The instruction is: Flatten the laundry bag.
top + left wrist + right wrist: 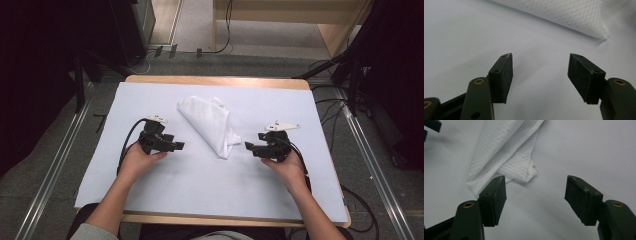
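Your tabletop (310, 165) wears a white sheet over its wooden edge. Around you lies grey floor (40, 170), with metal rails (55, 167) and black cables (332, 107).

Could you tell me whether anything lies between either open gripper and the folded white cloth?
Nothing visible does. Only bare white table cover separates the left gripper and right gripper from the cloth lying between them.

From the high view we look forward and down on the whole tabletop (210, 185) from above the person's side. In the left gripper view we sit low and close over the white surface, looking along the jaws toward the folded white cloth (564, 15). The right gripper view faces the same cloth (506, 152) from the opposite side, equally near; all three views share it
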Demonstrator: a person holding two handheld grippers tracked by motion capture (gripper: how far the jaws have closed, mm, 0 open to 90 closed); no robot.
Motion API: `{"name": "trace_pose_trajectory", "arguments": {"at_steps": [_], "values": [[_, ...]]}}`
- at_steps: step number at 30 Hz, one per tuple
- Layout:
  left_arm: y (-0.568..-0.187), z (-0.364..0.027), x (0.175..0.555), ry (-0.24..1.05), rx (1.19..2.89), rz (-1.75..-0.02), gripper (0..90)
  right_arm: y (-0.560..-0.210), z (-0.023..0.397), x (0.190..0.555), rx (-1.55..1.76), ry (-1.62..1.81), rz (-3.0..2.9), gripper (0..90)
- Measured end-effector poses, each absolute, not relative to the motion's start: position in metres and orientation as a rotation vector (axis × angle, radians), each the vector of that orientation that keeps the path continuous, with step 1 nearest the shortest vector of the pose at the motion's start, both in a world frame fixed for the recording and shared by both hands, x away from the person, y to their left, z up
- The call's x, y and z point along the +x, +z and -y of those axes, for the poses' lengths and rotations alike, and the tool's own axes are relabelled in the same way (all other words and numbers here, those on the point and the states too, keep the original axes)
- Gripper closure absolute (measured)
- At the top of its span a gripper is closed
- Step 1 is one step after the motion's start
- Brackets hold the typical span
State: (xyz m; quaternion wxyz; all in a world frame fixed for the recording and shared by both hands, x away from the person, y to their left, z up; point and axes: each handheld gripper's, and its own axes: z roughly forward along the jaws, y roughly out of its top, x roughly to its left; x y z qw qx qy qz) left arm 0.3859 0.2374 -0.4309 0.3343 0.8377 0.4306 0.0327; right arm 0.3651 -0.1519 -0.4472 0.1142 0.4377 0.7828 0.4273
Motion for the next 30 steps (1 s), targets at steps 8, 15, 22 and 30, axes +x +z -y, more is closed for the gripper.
{"name": "trace_pose_trajectory", "arguments": {"at_steps": [8, 15, 22, 30], "values": [[-0.426, -0.229, 0.387, 0.109, 2.182, -1.059, 37.6, -0.445, 0.157, 0.356, 1.317, 1.26, -2.3, 42.1], [-0.424, -0.228, 0.386, 0.08, 2.179, -1.049, 37.3, -0.444, 0.161, 0.356, 1.316, 1.242, -2.315, 49.0], [-0.423, -0.229, 0.386, 0.08, 2.17, -1.048, 37.3, -0.442, 0.164, 0.357, 1.36, 1.277, -2.292, 50.5], [-0.423, -0.234, 0.386, 0.076, 2.19, -1.077, 39.6, -0.439, 0.162, 0.355, 1.382, 1.311, -2.275, 51.1]]}}
